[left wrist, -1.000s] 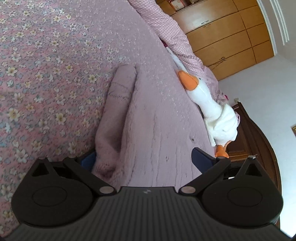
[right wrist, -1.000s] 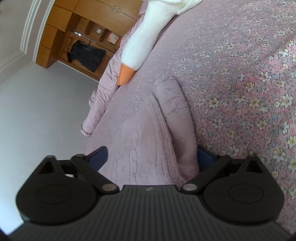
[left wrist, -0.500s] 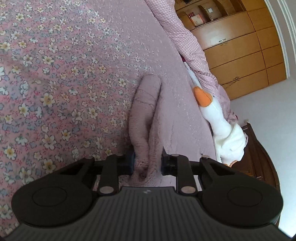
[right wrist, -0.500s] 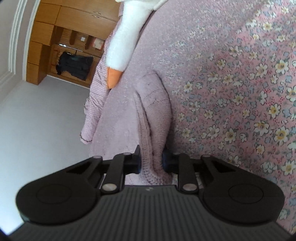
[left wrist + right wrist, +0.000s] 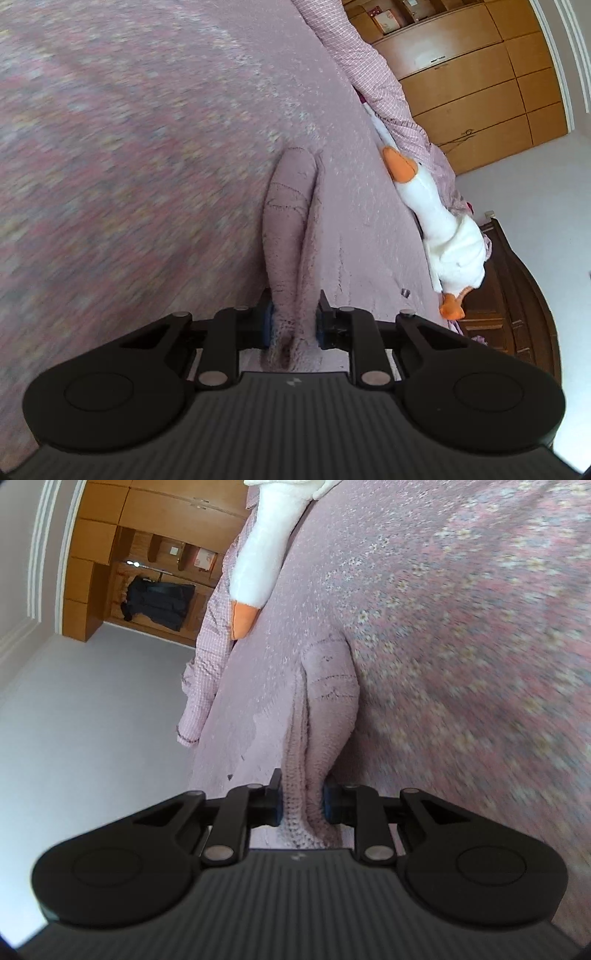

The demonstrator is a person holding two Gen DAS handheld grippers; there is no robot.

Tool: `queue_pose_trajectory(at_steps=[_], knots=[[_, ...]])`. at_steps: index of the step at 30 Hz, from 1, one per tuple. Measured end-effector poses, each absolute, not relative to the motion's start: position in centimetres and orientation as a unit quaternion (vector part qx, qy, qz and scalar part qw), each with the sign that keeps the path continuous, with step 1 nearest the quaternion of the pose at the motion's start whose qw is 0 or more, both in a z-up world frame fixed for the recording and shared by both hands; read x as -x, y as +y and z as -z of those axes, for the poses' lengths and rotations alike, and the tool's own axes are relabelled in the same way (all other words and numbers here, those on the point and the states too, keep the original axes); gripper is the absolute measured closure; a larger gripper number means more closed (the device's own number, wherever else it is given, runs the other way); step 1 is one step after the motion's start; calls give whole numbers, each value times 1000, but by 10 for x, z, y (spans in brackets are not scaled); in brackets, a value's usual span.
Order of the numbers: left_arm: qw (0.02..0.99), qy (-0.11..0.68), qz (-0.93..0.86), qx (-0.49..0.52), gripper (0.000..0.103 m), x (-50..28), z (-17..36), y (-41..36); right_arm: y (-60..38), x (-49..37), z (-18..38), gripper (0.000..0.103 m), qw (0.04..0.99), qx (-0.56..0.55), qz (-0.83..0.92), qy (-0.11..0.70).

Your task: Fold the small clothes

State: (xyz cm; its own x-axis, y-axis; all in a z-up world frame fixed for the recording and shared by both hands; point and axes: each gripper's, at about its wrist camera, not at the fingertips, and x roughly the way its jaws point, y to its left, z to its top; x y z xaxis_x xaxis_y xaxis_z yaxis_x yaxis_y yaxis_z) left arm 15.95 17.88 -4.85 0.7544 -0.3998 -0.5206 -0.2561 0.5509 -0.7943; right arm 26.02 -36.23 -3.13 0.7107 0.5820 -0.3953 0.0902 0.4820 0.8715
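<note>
Both jaws clamped on bunched pink knit [image 5: 286, 236], left gripper [image 5: 293, 323], right gripper [image 5: 301, 803], both lower centre, goose toy [image 5: 439, 225] at right, floral bedspread [image 5: 129, 147] blurred.

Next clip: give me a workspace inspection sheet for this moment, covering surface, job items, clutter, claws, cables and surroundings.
Surface: pink floral bedspread, motion-blurred in both views.
Job's things: pale pink knitted garment, bunched into a long fold and pinched at both ends.
Clutter: white plush goose with orange beak along the bed edge; pink checked cloth hanging off the bed.
Grippers: left claw shut on the garment; right claw shut on it too.
Cables: nothing seen.
Surroundings: wooden wardrobe, dark clothes hanging in an alcove, pale floor.
</note>
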Motion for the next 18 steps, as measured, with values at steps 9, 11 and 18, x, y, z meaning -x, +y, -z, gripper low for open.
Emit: queue_pose_trajectory(at_steps=[9, 11, 18], knots=[[819, 369, 70, 434, 85, -81, 28, 174, -373, -186, 36, 81, 778, -493, -158, 356], [819, 372, 74, 430, 85, -68, 25, 170, -375, -170, 40, 81, 770, -507, -158, 353], [819, 368, 79, 432, 85, -35, 14, 163, -381, -129, 35, 81, 773, -498, -174, 351]])
